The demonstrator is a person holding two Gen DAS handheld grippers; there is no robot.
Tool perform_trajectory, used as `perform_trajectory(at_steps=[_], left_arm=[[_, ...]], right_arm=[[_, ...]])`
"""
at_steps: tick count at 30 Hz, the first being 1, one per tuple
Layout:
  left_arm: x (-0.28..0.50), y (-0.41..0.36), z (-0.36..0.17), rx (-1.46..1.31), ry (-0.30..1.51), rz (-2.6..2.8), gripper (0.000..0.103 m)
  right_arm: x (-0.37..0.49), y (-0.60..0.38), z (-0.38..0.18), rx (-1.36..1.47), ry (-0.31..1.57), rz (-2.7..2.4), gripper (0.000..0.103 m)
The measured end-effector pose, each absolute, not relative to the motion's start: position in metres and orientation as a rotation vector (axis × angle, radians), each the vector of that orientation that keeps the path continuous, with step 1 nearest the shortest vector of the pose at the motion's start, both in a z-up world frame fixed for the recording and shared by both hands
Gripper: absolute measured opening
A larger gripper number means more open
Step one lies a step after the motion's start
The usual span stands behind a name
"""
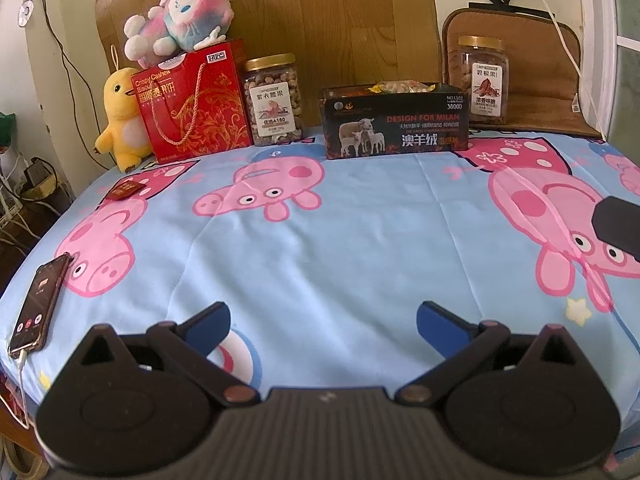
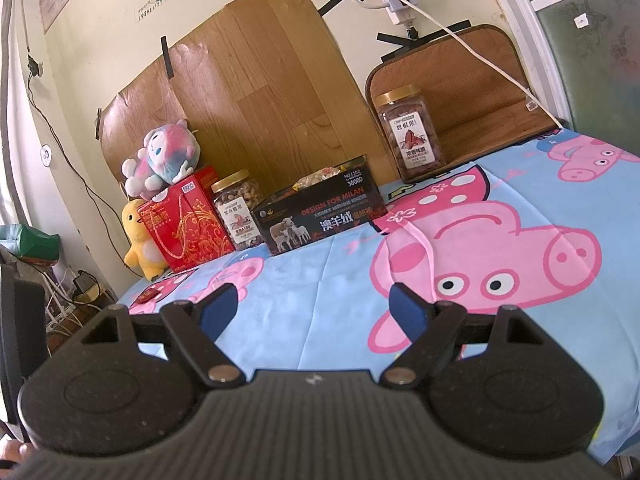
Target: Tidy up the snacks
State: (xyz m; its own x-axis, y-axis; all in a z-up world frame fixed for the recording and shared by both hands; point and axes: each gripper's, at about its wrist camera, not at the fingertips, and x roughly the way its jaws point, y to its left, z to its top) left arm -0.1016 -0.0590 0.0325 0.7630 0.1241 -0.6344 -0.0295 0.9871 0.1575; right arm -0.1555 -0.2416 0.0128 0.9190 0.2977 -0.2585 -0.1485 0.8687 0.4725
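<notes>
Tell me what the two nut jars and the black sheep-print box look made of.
Left gold-lidded clear nut jar and right gold-lidded clear nut jar: likely clear plastic, since the nuts show through; lids look glossy gold. Black sheep-print open box: probably printed cardboard with slight sheen.

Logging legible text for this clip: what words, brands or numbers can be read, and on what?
"Crispy Cashew Biscuit": red gift box.
"DESIGN FOR MILAN", "澳羊绒", "NO.1102", "3800D": black box.
"A180": left nut jar; its other characters are blurred.
Right nut jar: Chinese label, too blurred to read.
Phone screen and small red packet: unreadable.
</notes>
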Motion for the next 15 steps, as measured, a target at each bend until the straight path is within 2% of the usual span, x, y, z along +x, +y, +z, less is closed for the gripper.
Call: perform_trajectory(at_steps=[15], left_arm=[[-0.1018, -0.0587, 0.0319, 0.147, 0.697, 0.092, 0.103]], right_arm=[[-0.1559, -0.2405, 0.012, 0.462, 0.332, 0.237, 0.085]])
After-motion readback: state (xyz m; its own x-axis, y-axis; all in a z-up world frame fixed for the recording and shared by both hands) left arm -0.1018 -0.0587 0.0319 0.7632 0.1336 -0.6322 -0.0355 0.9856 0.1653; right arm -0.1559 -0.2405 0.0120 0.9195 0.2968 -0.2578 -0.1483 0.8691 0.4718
